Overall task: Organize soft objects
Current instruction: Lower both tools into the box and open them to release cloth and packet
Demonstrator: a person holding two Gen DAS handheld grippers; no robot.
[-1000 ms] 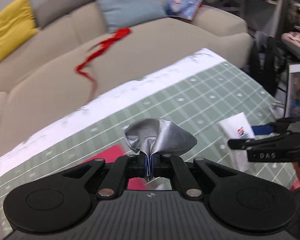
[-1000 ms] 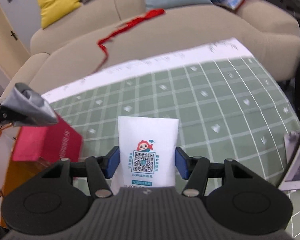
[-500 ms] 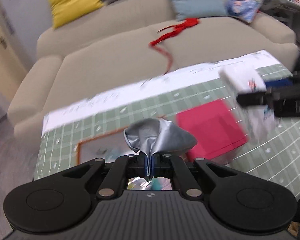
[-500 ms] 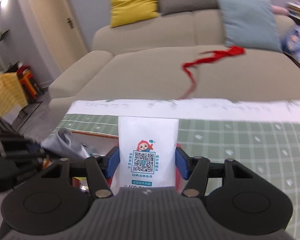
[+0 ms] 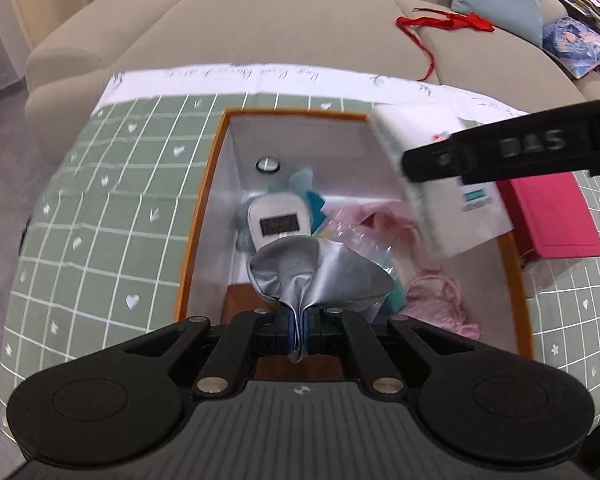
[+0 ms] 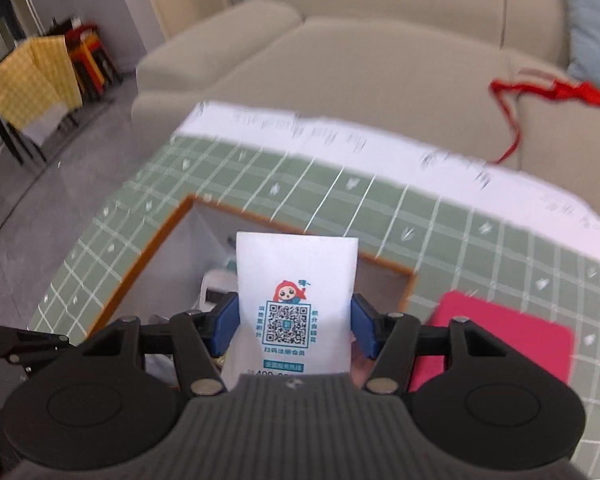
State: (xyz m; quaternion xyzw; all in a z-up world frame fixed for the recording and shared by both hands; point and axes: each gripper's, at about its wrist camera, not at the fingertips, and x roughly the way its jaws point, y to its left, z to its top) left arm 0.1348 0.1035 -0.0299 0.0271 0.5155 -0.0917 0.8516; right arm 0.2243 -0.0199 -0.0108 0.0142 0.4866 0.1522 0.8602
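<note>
We count two grippers: the left gripper [image 5: 299, 330] and the right gripper [image 6: 296, 326]. We count one orange-rimmed box [image 5: 204, 216], one silver pouch [image 5: 316, 276], one white tissue pack [image 6: 298, 280], one red lid [image 5: 552, 216], one red ribbon [image 5: 444, 24] and one sofa [image 5: 280, 28].

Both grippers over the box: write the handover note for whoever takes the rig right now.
Left gripper: shut on a silver cloth, above the open box.
Right gripper: shut on a white tissue pack, also above the box.
Done: the box already holds a pink cloth and other soft items.
Left: release both items into the box. The red lid lies beside it; a red ribbon lies on the sofa.
</note>
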